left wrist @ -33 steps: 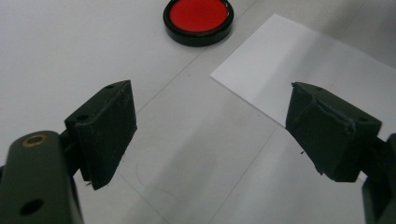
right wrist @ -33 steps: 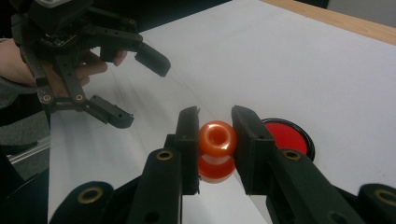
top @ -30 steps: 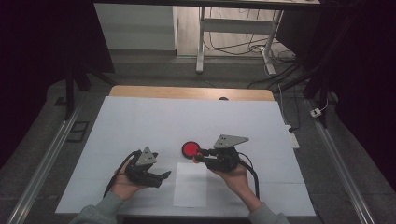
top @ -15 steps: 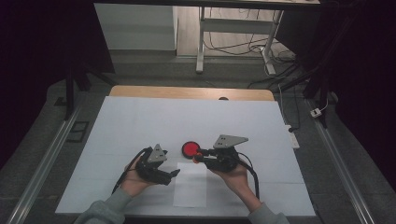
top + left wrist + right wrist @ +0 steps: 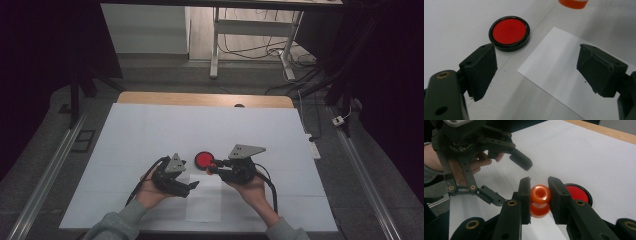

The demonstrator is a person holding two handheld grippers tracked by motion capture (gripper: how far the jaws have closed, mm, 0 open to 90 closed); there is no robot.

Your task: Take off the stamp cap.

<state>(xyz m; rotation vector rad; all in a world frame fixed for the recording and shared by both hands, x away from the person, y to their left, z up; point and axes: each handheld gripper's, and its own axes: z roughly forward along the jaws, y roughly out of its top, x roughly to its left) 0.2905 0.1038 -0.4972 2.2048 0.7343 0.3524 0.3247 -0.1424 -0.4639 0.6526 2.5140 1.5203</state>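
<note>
A red disc with a black rim [image 5: 203, 160] [image 5: 509, 32] [image 5: 577, 192] lies flat on the white table cover. My right gripper [image 5: 212, 168] [image 5: 539, 181] is shut on a small glossy orange piece [image 5: 539, 194] with a hole in its top, held just off the table beside the disc. That orange piece [image 5: 573, 2] also peeks in at the top of the left gripper view. My left gripper [image 5: 193, 186] [image 5: 536, 57] [image 5: 512, 183] is open and empty. It hovers over the near corner of a white paper sheet [image 5: 205, 200] [image 5: 574, 75], close to the right gripper.
The white cover [image 5: 150, 135] spans the table, and a strip of wooden tabletop [image 5: 200, 98] shows at the back. Metal rails [image 5: 45, 175] run along both sides. A desk frame and cables [image 5: 250, 45] stand on the floor beyond.
My left gripper has moved right, toward the paper sheet and the right gripper. The right gripper and the red disc have stayed where they were.
</note>
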